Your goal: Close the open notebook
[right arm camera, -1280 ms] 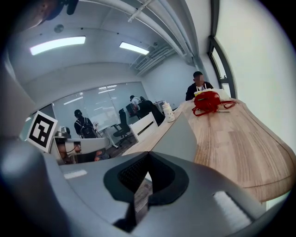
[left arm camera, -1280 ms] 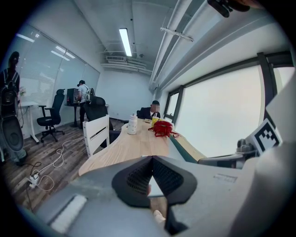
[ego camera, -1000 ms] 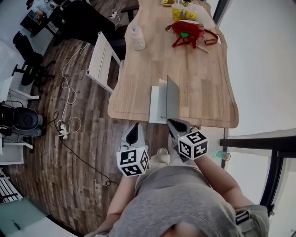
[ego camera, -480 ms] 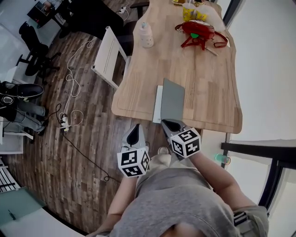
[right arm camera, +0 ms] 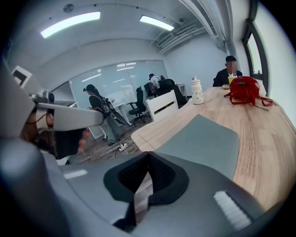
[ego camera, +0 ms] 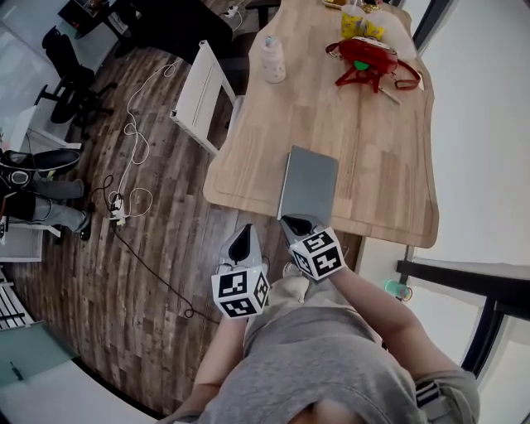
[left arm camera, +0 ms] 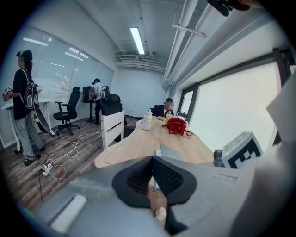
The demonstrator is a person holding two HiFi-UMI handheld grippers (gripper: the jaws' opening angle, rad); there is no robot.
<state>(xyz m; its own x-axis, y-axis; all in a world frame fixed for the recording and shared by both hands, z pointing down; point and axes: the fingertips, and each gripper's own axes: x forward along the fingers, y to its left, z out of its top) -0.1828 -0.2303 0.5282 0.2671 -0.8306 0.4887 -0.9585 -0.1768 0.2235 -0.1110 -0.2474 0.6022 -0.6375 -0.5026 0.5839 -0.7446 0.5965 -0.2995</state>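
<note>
The notebook [ego camera: 310,182] lies flat on the wooden table [ego camera: 364,149] near its front edge, grey cover up. It also shows as a grey slab in the right gripper view [right arm camera: 203,141], and a corner of it in the left gripper view [left arm camera: 173,152]. My right gripper [ego camera: 300,222] [right arm camera: 148,155] is shut and holds nothing, its tips just short of the notebook's near edge. My left gripper [ego camera: 241,234] [left arm camera: 152,158] hangs shut and holds nothing, off the table to the left, over the floor.
A red bag [ego camera: 364,56], a white bottle [ego camera: 273,60] and yellow cups [ego camera: 358,21] stand at the table's far end. A white chair [ego camera: 203,95] stands at the table's left side. Cables [ego camera: 132,157] trail over the wooden floor. Several people are in the room.
The notebook's cover has swung down from upright to flat, so the book is now closed. My right gripper has sunk toward the notebook's near edge. The left gripper has stayed put.
</note>
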